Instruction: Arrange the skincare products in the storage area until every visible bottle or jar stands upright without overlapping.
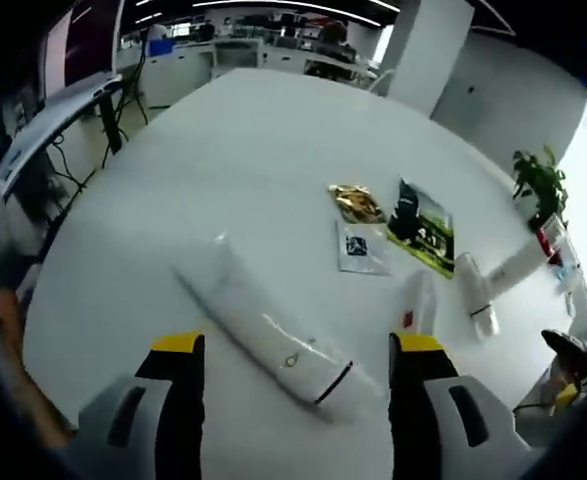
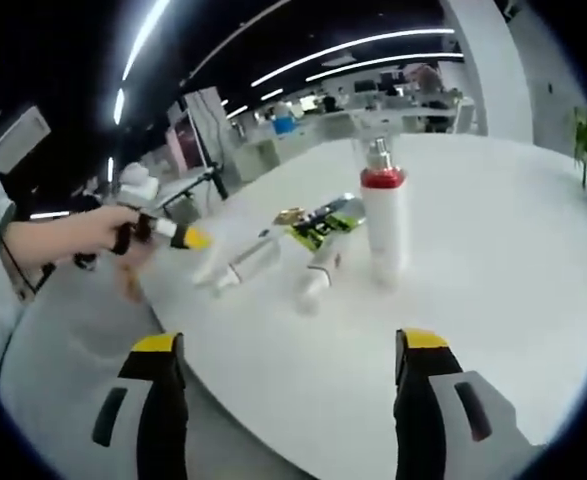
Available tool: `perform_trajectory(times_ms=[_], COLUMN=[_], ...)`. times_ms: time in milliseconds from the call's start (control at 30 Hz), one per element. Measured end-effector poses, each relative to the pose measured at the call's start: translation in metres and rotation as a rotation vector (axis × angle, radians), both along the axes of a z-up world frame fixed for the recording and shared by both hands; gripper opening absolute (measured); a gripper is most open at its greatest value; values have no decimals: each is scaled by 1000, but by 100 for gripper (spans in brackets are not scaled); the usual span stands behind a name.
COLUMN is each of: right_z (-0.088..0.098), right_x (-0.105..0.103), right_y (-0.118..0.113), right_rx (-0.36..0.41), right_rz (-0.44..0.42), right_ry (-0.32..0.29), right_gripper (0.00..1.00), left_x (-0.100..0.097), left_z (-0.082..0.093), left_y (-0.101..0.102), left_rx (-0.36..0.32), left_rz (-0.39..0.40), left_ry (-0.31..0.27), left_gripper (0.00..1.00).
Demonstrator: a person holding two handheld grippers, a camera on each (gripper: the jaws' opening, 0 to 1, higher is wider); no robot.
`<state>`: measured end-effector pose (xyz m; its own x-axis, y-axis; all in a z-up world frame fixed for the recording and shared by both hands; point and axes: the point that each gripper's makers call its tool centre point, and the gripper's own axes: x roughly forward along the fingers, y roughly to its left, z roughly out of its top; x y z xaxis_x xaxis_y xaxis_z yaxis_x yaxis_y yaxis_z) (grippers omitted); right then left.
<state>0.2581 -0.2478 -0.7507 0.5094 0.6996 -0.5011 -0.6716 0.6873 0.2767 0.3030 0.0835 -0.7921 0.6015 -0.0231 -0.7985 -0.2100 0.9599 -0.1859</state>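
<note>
A long white tube [image 1: 273, 335] lies flat on the white table [image 1: 253, 140], and my left gripper [image 1: 298, 345] hovers open just above it with a jaw on each side. Two smaller white tubes [image 1: 420, 300] [image 1: 476, 292] lie to its right. Past them is a white pump bottle [image 1: 521, 262] with a red collar. In the right gripper view that bottle [image 2: 383, 225] stands upright, with tubes [image 2: 318, 272] [image 2: 243, 265] lying to its left. My right gripper [image 2: 291, 342] is open and empty, held back off the table's near edge. A hand [image 2: 83, 235] holds the left gripper [image 2: 168, 233].
A gold packet [image 1: 355, 202], a white sachet [image 1: 361, 247] and a green-black packet [image 1: 421, 228] lie flat mid-table. A potted plant [image 1: 540, 185] stands at the far right edge. Office desks and equipment sit beyond the table. The table edge [image 2: 273, 440] curves just ahead of the right gripper.
</note>
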Motion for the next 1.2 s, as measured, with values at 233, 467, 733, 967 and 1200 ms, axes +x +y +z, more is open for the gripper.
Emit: perform_trajectory(times_ms=[233, 467, 733, 967, 1200], right_z=[-7, -12, -13, -15, -16], right_x=[4, 5, 7, 7, 4], right_y=[0, 4, 1, 0, 0], right_rx=[1, 5, 4, 2, -1], right_rz=[-11, -10, -24, -28, -28], right_ry=[17, 33, 38, 42, 43], right_gripper=[85, 85, 85, 84, 84], left_x=[12, 7, 16, 20, 32], left_z=[-7, -20, -28, -30, -34], left_y=[14, 15, 20, 18, 16], left_rx=[15, 48, 63, 85, 122], left_rz=[32, 29, 26, -56, -170], left_ry=[80, 198, 228, 222, 245], left_gripper=[62, 58, 54, 45, 37])
